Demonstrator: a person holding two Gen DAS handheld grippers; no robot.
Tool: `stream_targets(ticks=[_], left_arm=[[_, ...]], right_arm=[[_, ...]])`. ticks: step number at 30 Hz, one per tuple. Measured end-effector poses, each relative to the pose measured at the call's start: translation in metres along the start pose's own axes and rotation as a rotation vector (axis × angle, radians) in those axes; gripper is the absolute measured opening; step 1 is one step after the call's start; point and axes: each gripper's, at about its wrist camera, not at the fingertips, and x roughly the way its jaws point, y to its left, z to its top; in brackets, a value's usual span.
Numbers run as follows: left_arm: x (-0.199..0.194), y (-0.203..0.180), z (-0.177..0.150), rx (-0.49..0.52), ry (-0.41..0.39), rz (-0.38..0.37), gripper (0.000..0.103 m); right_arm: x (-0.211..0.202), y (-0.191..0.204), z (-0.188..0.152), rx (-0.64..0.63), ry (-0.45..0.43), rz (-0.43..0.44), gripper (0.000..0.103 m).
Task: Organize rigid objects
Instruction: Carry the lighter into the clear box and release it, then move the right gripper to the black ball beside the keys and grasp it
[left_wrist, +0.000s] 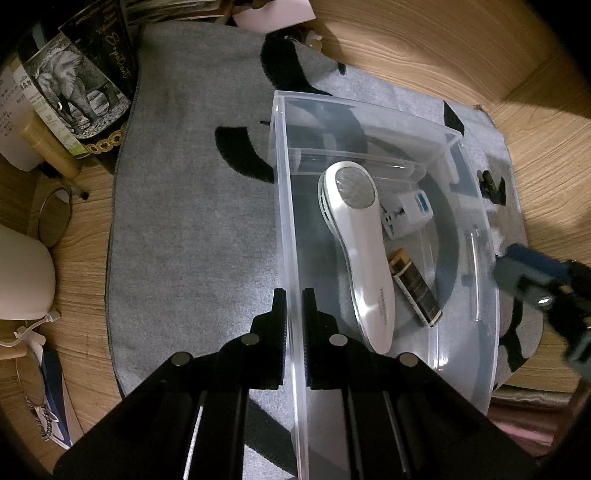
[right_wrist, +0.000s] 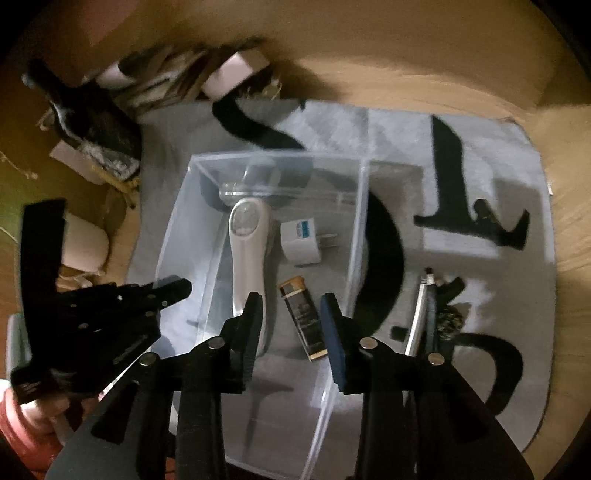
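Left claw (left_wrist: 294, 306) pinches the clear bin's wall (left_wrist: 286, 206); keep it steady while the wide, empty right claw (right_wrist: 291, 314) clears the lighter (right_wrist: 301, 317).

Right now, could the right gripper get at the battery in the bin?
Probably yes. The right gripper hangs open above the bin, whose top is open, and the battery lies bare between its fingers. The white shaver lies close beside it but not over it.
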Motion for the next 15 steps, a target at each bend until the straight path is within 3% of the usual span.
stream_targets(ticks=[7,15], left_arm=[[0.001,-0.002,0.001,0.003,0.000,0.005,0.006],[0.002,-0.002,0.001,0.003,0.003,0.007,0.006]], right_arm=[[-0.039,-0.029,-0.007,0.062,-0.083,-0.054,0.037],[-0.057,-0.084,-0.027,0.202,-0.087,-0.123,0.038]])
